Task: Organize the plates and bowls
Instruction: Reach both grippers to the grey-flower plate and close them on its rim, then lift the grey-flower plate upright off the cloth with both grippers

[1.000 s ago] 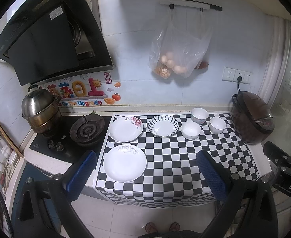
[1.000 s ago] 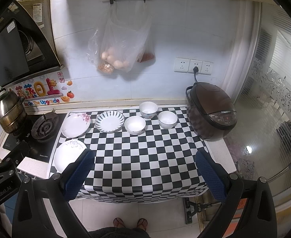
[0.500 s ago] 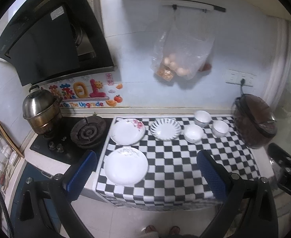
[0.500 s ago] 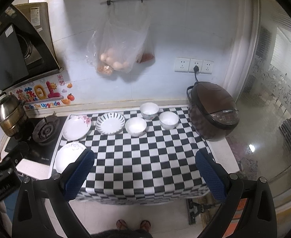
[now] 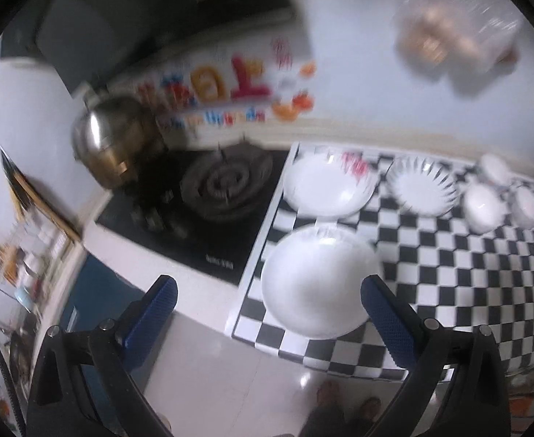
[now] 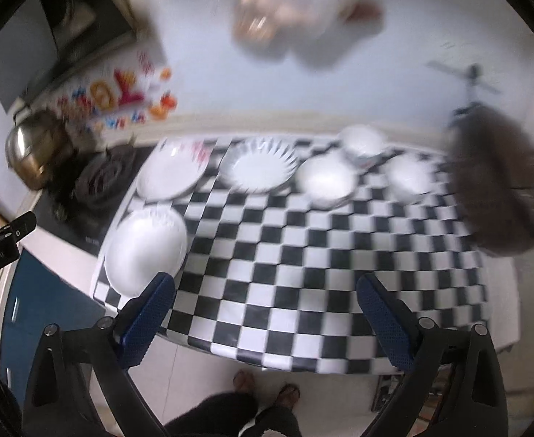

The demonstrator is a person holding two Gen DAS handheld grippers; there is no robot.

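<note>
While both pictures are blurred, I can see my left gripper and right gripper spread wide, holding nothing, above the counter's front edge. Nearest its front left corner lies a plain plate; along the back edge sit two more plates and three bowls.

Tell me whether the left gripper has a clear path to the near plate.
Probably yes. The left gripper is open and empty, and the near plate lies just ahead between its fingers at the cloth's near edge, with nothing on it or in between.
</note>
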